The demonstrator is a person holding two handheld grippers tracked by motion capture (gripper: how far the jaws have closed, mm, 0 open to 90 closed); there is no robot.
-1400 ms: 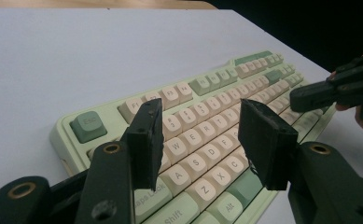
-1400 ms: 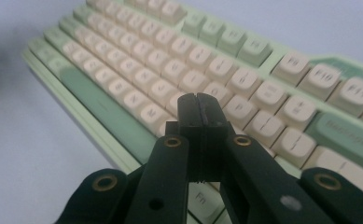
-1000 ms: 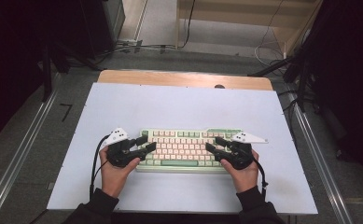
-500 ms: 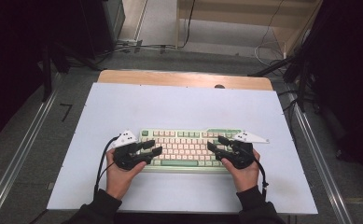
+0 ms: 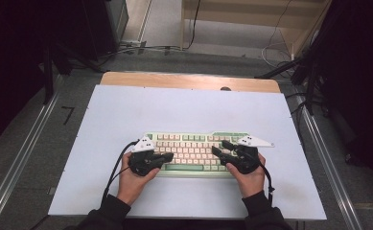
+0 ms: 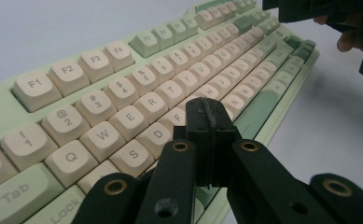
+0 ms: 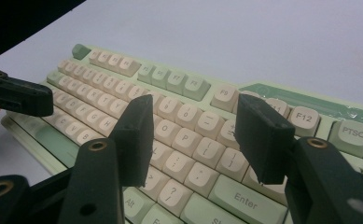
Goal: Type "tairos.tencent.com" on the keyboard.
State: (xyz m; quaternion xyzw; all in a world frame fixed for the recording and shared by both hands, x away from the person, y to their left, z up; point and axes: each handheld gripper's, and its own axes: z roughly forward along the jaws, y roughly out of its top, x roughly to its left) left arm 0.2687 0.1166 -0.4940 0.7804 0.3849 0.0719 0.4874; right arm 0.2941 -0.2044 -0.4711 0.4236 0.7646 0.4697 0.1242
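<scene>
Now the keyboard (image 5: 193,151) lies on the white table (image 5: 126,110), near its front edge. Left gripper (image 5: 167,156) — jaws just closed, pressed together on nothing — hovers over the keyboard's left keys. Right gripper (image 5: 221,147) hangs over its right keys, jaws apart and empty.

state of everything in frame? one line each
keyboard: flat on the table, nothing gripping it
left gripper: shut, jaws just closed with nothing between them, tips over the left-hand letter keys
right gripper: open, nothing between the jaws, above the right-hand keys
table: white top, bears the keyboard
</scene>
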